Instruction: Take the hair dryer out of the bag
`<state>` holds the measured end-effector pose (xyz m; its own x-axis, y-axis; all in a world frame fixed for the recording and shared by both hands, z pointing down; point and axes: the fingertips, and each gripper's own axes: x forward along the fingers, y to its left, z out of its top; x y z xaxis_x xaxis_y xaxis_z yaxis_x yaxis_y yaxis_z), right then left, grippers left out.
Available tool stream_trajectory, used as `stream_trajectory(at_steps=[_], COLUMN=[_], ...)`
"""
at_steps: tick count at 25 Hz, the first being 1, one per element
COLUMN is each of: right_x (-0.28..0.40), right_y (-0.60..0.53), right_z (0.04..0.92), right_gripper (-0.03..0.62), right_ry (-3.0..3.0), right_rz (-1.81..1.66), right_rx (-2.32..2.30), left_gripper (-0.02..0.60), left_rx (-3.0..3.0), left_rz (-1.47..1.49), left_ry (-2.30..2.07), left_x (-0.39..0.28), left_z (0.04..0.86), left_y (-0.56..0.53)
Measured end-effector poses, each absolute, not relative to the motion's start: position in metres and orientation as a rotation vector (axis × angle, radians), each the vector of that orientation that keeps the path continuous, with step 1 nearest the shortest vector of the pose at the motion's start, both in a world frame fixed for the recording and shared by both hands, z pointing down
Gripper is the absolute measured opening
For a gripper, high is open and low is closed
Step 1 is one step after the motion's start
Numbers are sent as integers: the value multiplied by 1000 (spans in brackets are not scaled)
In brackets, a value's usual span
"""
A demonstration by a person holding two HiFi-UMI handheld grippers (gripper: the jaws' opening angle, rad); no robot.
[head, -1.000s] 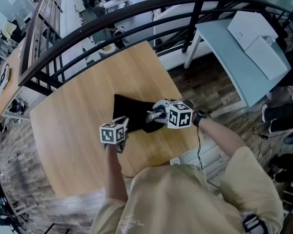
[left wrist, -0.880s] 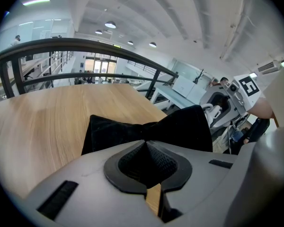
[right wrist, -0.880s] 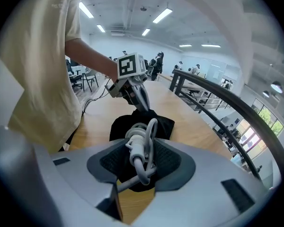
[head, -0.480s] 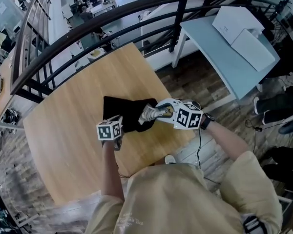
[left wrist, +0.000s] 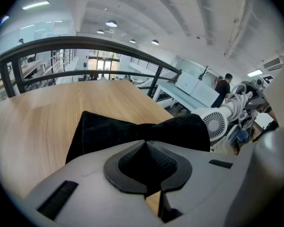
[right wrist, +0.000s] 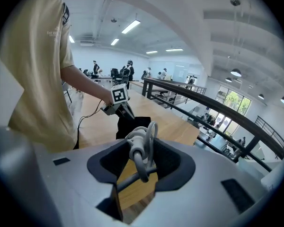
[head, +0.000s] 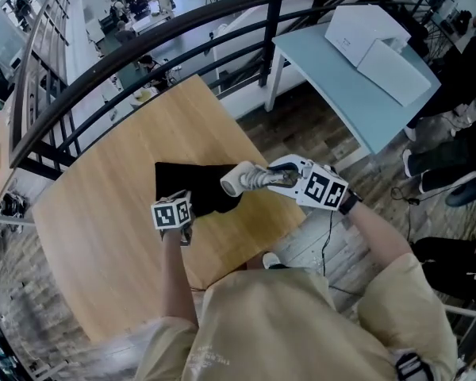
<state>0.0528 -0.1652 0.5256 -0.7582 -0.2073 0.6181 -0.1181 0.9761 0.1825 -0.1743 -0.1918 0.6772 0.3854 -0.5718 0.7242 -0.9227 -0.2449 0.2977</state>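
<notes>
A black bag [head: 186, 182] lies flat on the wooden table [head: 103, 213]. The left gripper [head: 189, 205] has its two jaws pressed together on the near edge of the bag, with the black cloth pinched between them. The right gripper [head: 271, 177] holds the hair dryer [head: 236, 181]. Its jaws are closed around the handle and the grey cord that is wound up in loops against it. The hair dryer is white and is out of the bag. It is up in the air, just past the right side of the bag, with its round end pointing back at the bag. From the left gripper view you can see the round grill on that end. A black railing [head: 222, 10] curves behind the table.
</notes>
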Motion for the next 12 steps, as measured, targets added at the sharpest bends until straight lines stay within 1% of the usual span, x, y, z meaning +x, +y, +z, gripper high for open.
stream_trajectory(at_steps=[6, 12], right_x=[78, 80], right_y=[-178, -191], right_z=[526, 552], right_gripper=[158, 158], right_ry=[-2435, -2379], right_rz=[-162, -228], right_rx=[392, 483], left_gripper=[18, 18], left_rx=[1931, 1929], left_rz=[632, 647], left_ry=[-1280, -1288], left_x=[-166, -166], left_z=[677, 678], left_y=[-184, -177])
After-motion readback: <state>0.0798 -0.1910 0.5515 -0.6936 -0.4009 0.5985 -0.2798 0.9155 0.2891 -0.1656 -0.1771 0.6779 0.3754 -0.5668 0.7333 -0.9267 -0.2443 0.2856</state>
